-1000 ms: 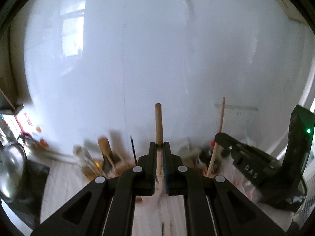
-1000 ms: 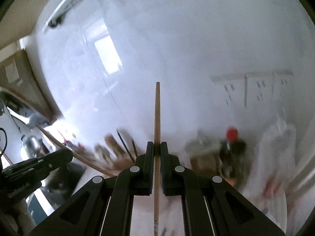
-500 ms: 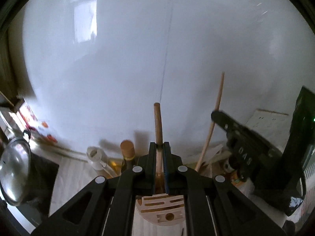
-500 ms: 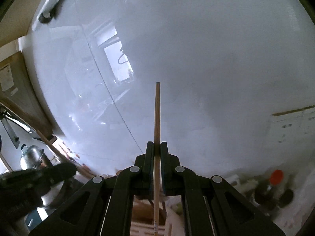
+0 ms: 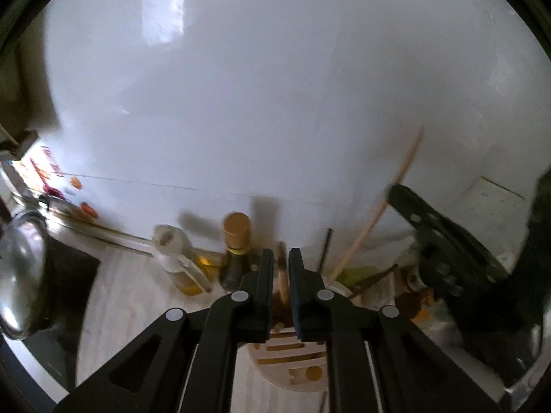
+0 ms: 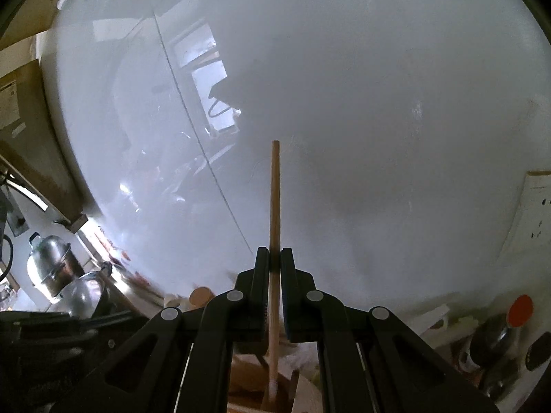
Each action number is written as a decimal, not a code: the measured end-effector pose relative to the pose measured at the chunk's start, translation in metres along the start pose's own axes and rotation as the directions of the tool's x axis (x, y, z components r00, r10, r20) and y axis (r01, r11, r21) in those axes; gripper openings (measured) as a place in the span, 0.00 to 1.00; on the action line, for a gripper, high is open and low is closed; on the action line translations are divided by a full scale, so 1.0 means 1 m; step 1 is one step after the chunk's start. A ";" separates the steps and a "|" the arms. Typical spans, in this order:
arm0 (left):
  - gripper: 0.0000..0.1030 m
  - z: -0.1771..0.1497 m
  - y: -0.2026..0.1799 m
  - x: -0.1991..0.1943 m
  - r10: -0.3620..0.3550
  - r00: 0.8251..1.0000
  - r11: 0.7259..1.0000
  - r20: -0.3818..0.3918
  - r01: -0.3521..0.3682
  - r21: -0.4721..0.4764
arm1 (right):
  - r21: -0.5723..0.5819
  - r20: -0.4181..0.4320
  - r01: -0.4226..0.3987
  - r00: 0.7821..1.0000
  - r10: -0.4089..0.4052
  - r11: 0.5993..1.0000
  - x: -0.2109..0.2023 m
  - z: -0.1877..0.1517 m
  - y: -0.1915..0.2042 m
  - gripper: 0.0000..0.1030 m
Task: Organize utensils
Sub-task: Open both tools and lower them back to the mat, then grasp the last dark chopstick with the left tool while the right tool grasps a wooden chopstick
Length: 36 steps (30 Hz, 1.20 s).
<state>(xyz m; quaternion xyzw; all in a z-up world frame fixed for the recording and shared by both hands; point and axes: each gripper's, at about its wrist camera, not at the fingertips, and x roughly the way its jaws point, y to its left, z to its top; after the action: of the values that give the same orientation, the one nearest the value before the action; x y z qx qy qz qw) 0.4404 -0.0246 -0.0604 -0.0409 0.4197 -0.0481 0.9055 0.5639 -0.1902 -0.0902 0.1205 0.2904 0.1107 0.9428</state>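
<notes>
My left gripper (image 5: 280, 258) hangs over a round wooden utensil holder (image 5: 292, 364) with slots in its top. A thick wooden handle (image 5: 281, 275) stands between its jaws, sunk low toward the holder; the jaws stand slightly apart around it. My right gripper (image 6: 274, 258) is shut on a thin wooden stick (image 6: 274, 206) that points up, its lower end down by the holder (image 6: 306, 392). The right gripper and its stick (image 5: 378, 220) also show at the right of the left wrist view.
A brown-capped dark bottle (image 5: 236, 241) and a pale oil bottle (image 5: 175, 258) stand behind the holder against the white wall. A steel pot lid (image 5: 20, 275) and a kettle (image 6: 48, 268) sit at the left. A red-capped bottle (image 6: 516, 316) is at the right.
The thick wooden handle has dropped between the left jaws into the holder, and the jaws have parted a little. Both grippers have moved down and closer to the holder.
</notes>
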 end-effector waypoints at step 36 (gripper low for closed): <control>1.00 -0.274 0.026 0.103 0.239 0.900 0.971 -0.363 -0.213 0.111 | 0.052 -0.697 0.310 0.692 -0.188 0.949 -0.059 -0.309 -0.077 0.59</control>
<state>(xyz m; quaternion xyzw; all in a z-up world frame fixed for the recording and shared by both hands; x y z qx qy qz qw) 0.2987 -0.0204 -0.3174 0.0490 0.5844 0.0362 0.8092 0.3490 -0.2293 -0.3297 0.1085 0.6386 -0.0065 0.7619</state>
